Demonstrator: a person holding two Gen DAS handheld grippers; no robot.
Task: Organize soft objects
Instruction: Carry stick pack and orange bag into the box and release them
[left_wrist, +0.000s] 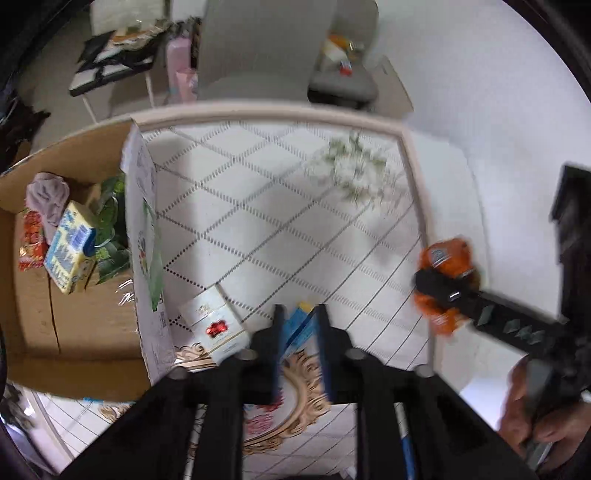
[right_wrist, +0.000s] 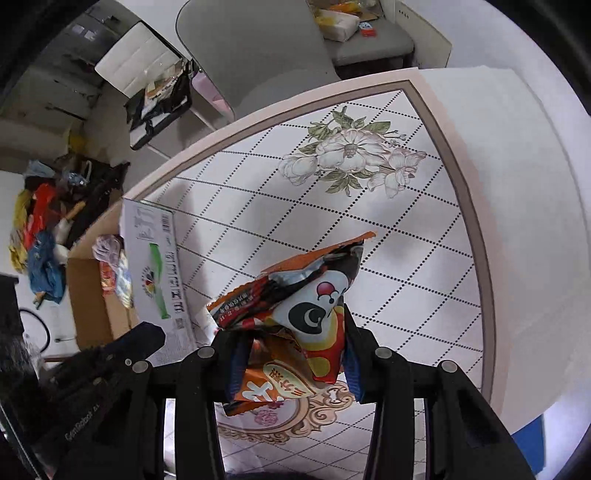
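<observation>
Right claw (right_wrist: 291, 354) clamped on orange snack bag (right_wrist: 295, 314), lifted above desk (right_wrist: 406, 258). Left claw (left_wrist: 300, 332) nearly closed on thin blue packet (left_wrist: 301, 325), also aloft. Box (left_wrist: 74, 314) left of both. Judged step: carrying; next, over box, release.

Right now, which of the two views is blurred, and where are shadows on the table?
Left wrist view: smeared by motion; the flower print and orange snack bag are streaked. Right wrist view: sharp; the flower print is crisp, and soft grey shadows cross the tabletop near the cardboard box.
</observation>
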